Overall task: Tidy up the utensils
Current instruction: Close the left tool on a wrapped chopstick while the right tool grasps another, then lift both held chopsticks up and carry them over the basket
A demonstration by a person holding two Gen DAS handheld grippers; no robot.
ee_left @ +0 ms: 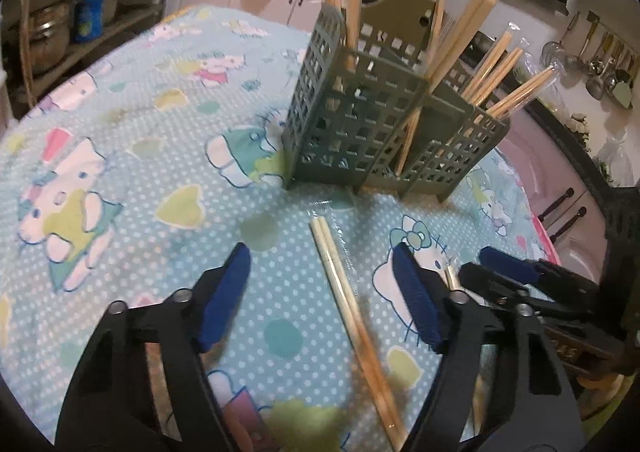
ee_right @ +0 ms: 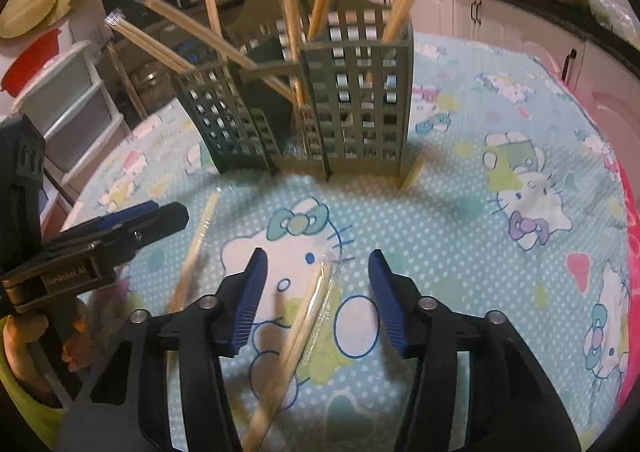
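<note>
we are in a kitchen, over a table spread with a pale blue dotted cloth printed with cartoon cats; cabinets and hanging ladles line the walls behind.

from the left wrist view, we see a grey-green lattice utensil holder standing on the cloth, with wrapped wooden chopsticks leaning out of its compartments. a wrapped pair of chopsticks lies flat on the cloth in front of the holder, running between the blue pads of the left gripper. the jaws stand apart on either side of the pair, and the pads do not press on it. the right gripper shows at the right edge, low over the cloth; from here we cannot tell how wide it stands.

from the right wrist view, the same holder rises ahead. a second wrapped pair lies between the spread pads of the right gripper, untouched by them as far as the blur allows. the first pair lies to the left, beside the left gripper, which a hand holds.
</note>
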